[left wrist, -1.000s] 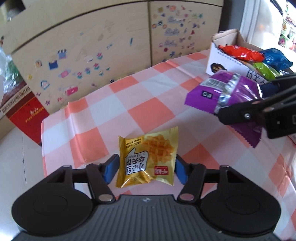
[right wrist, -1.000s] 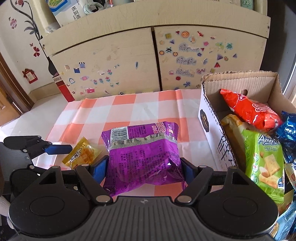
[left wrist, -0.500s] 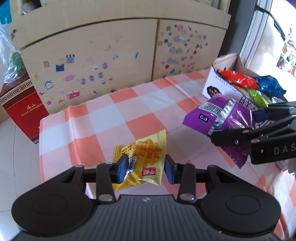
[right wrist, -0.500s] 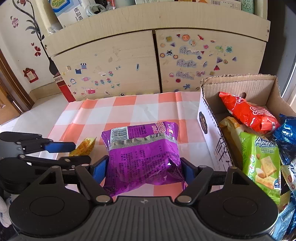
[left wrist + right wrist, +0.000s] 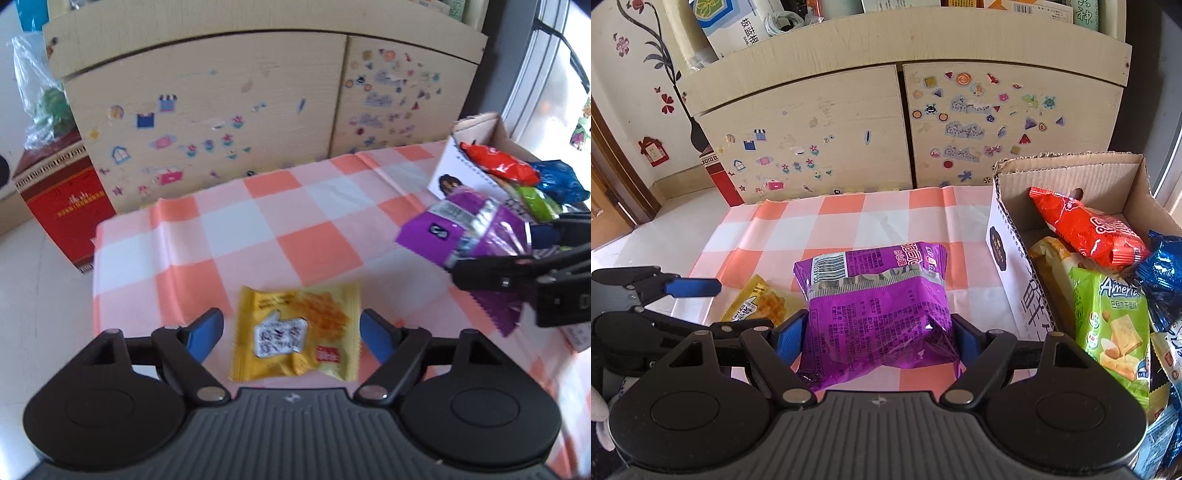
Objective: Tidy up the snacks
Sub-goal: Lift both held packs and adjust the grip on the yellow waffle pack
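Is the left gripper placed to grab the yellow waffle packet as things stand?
Probably yes. The left gripper, whose jaws have just been opening, stands open with the yellow waffle packet between its pads, untouched, and nothing blocking.

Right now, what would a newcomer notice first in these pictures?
First the purple bag, clamped in the right hand-held gripper above the checked cloth. Next the cardboard box at the right, full of bright snacks. Then the yellow packet on the cloth between the open fingers of the left hand-held gripper, which have just been opening.

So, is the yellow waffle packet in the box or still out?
Out: the yellow waffle packet lies flat on the checked tablecloth, beside the cardboard box.
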